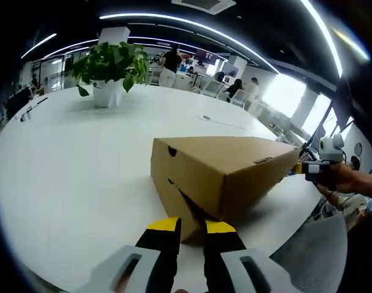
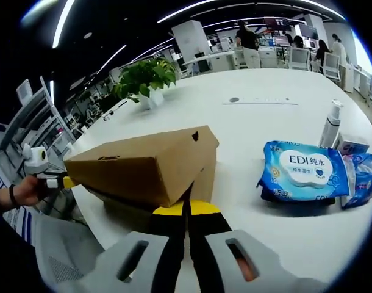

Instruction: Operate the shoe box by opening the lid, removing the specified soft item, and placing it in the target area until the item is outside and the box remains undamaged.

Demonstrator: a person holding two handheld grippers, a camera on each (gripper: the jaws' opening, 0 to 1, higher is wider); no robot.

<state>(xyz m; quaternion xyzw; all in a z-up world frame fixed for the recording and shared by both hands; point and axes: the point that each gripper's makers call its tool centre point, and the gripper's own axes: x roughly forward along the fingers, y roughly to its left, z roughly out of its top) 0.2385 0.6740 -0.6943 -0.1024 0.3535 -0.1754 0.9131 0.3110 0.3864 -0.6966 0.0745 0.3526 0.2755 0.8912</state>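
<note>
On the white tabletop [image 1: 64, 165], both nearly closed claws [image 1: 192, 229] [image 2: 187, 210] pinch the brown cardboard shoe box's [image 1: 225, 171] lid edges; uneven lifting could tear it.

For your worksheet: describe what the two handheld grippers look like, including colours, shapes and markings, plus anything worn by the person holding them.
Each gripper has two black jaws with yellow tips on pale grey bodies with slot-shaped openings: see the left gripper and the right gripper. Seen from across the shoe box, each also carries a small white box with a round lens above a yellow-and-black section. The person's hand shows a dark wristband.
</note>
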